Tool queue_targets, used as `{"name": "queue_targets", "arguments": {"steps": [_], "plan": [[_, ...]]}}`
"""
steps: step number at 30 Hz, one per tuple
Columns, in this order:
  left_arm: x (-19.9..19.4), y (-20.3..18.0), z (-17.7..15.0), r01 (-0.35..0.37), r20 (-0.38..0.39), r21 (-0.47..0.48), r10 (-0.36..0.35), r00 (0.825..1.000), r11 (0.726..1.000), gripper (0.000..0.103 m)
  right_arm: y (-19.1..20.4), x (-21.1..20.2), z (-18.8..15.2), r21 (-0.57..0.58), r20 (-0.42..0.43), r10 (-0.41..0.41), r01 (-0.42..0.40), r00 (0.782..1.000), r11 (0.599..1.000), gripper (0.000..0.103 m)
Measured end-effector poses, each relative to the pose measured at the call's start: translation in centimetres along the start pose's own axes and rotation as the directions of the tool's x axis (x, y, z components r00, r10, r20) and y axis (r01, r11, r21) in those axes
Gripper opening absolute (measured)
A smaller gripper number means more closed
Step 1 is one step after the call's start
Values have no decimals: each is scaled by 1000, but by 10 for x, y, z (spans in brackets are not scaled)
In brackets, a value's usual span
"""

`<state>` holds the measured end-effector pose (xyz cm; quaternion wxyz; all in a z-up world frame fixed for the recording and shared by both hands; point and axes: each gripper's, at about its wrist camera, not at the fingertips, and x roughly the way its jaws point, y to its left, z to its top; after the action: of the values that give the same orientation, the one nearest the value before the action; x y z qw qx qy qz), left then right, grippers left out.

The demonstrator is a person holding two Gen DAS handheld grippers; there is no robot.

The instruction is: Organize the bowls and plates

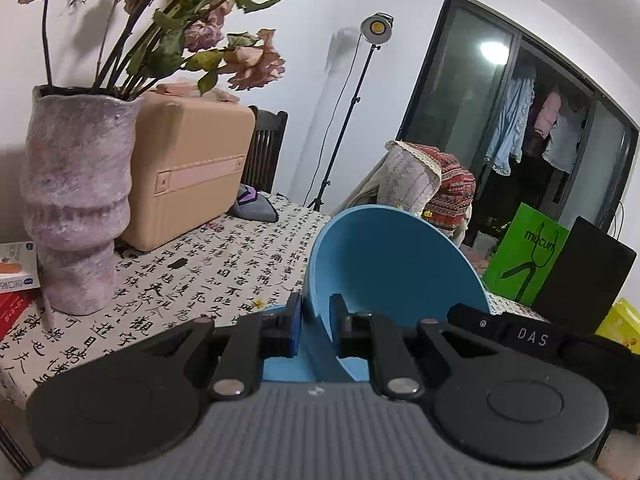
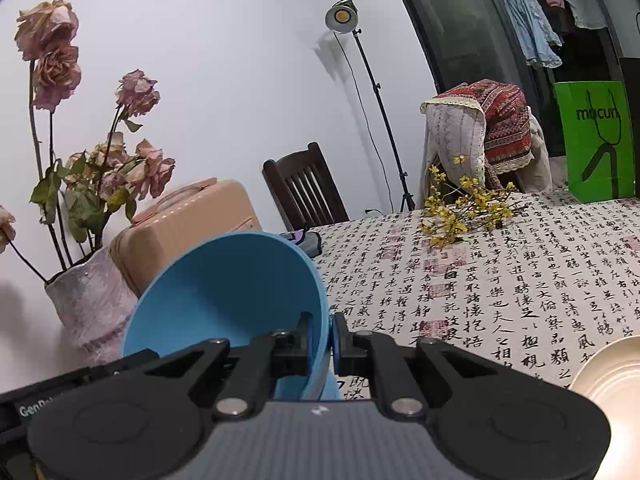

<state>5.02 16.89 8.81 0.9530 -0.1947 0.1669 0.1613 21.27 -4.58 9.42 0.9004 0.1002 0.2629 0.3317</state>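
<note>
Your table (image 2: 540,264), under its calligraphy-print cloth, carries the clutter along its far-left edge: the peach case (image 1: 188,172) and the mottled vase (image 1: 76,200) of dried roses, with yellow flower sprigs (image 2: 468,212) lying further along toward the green bag (image 2: 596,140). That leaves the middle of the cloth bare, likely the working room you need for sorting.

The blue bowl (image 1: 396,264) is the task's piece now. You hold it off the cloth between both tools, tipped so its hollow faces sideways. Sharing the load at opposite rim points probably keeps so wide a bowl from swinging.

A pale plate (image 2: 612,376) shows at the near right edge of the table, seemingly a candidate stacking spot.

Your left gripper (image 1: 316,320) is clenched on the bowl's wall, one pad outside and one inside. Your right gripper (image 2: 322,340) pinches the opposite rim the same way. Both point forward and slightly downward.
</note>
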Motion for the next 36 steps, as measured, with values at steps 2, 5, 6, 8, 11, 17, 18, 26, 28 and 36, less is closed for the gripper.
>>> {"name": "queue_targets", "arguments": {"steps": [2,5,6,8,11,17,18,26,28,36], "plan": [[0,2,-1,-5,-2,-2,5,1000,1000,14,2,2,-1,-2,-2,2,-2,1000,1000,9],[1,6,-1,-12,-6,-10,12,1000,1000,14,5,6,-2,-9,-7,5,-5,1000,1000,9],[1,8,-2,-17,-8,-14,17,1000,1000,14,6,8,-3,-8,-11,7,-8,1000,1000,9],[2,11,-2,-22,-12,-21,21,1000,1000,14,7,11,-4,-9,-17,9,-10,1000,1000,9],[3,16,-4,-26,-19,-29,26,999,999,14,9,15,-6,-8,-24,12,-12,1000,1000,9],[8,21,-6,-33,-34,-43,32,999,999,14,11,22,-8,-13,-35,12,-13,999,1000,9],[8,21,-6,-34,-38,-46,32,999,998,14,11,22,-8,-12,-37,12,-13,999,1000,9],[9,26,-10,-36,-48,-61,33,998,997,14,11,28,-10,-9,-54,18,-18,998,1000,9],[10,28,-12,-38,-54,-67,34,998,997,14,11,29,-11,-9,-59,18,-19,998,1000,9],[15,32,-15,-46,-75,-84,40,996,995,14,11,36,-14,-14,-81,15,-16,997,1000,9]]}}
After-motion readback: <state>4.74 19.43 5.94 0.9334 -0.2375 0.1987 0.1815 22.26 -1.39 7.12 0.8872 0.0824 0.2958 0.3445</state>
